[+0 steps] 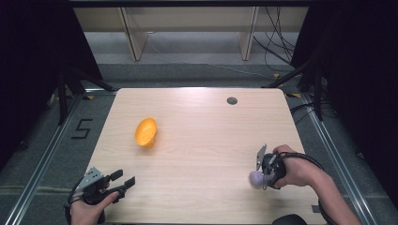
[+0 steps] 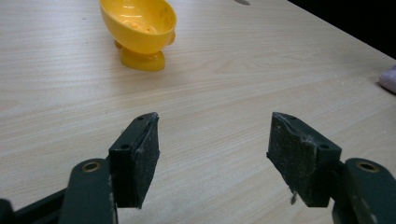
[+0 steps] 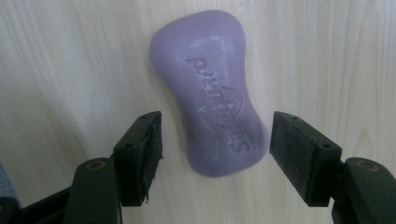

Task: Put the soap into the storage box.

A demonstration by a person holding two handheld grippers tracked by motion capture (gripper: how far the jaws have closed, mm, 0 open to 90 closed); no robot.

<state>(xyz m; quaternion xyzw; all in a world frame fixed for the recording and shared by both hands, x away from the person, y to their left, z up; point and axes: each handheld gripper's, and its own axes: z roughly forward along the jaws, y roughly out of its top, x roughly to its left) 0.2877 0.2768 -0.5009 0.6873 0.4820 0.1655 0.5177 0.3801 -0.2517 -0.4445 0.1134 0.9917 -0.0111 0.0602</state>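
A yellow cup (image 1: pixel 146 132) and purple soap (image 3: pixel 212 91) are laid on the pale wood tabletop (image 1: pixel 197 140). Both tools, left (image 2: pixel 212 156) and right (image 3: pixel 215 156), are spread wide. Grey floor (image 1: pixel 42 154) is seen around.

A lab-style recording bay is indicated: a bare wooden table (image 1: pixel 197 140) is enclosed by black curtains (image 1: pixel 33 56), with tripod legs (image 1: pixel 70 84), loose cables (image 1: pixel 277 42) and a taped floor marker (image 1: pixel 82 128) seen on grey carpet (image 1: pixel 197 72).

left tongs (image 1: pixel 126 182) agape, right tongs (image 3: pixel 215 144) agape
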